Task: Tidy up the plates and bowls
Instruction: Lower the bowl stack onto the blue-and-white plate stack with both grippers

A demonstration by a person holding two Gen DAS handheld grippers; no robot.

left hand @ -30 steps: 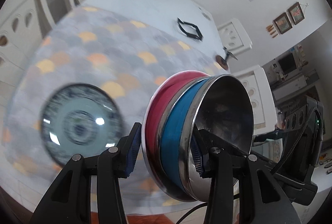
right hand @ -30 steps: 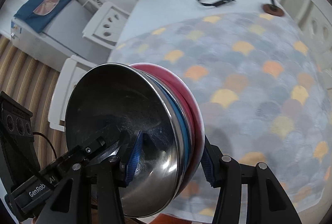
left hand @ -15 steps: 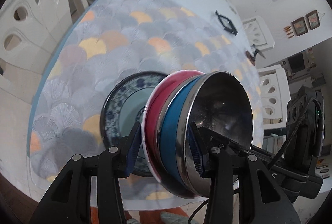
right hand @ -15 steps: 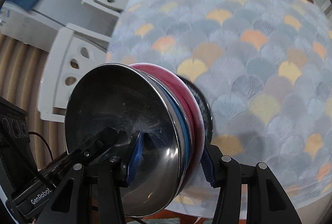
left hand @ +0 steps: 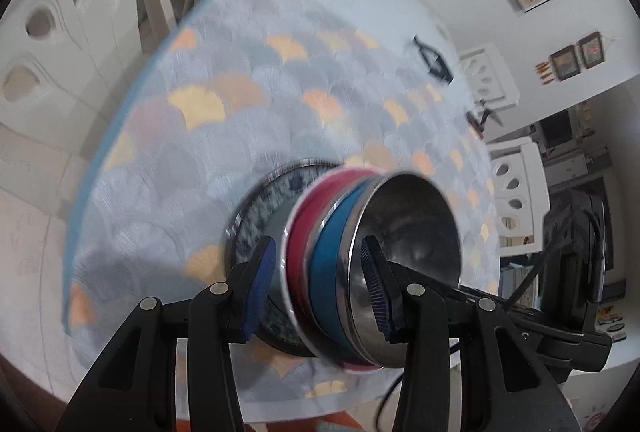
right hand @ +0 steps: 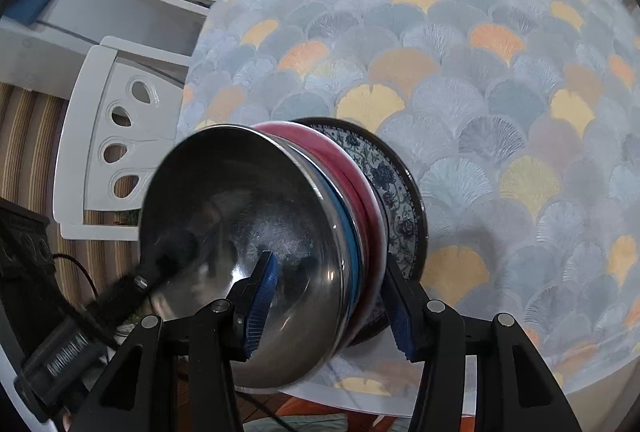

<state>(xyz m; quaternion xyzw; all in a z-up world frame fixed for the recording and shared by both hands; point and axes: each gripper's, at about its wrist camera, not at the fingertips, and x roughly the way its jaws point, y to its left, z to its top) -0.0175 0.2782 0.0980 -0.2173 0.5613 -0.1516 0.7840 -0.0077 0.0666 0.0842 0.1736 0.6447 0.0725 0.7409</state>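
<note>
Nested stack of steel, blue & red bowls (right hand: pixel 280 232) clenched rim-to-rim by left claw (left hand: pixel 316 280) & right claw (right hand: pixel 326 296), lowering onto blue-patterned ceramic plate (right hand: pixel 394 192) on worktop (right hand: pixel 480 92) w/ fan-print cloth, keeping stack level.

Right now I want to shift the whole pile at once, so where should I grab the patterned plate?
Probably by its outer rim, coming in low from the side. The plate lies flat on the tablecloth and the bowls cover its middle, so only the rim is free: one finger over, one under.
</note>
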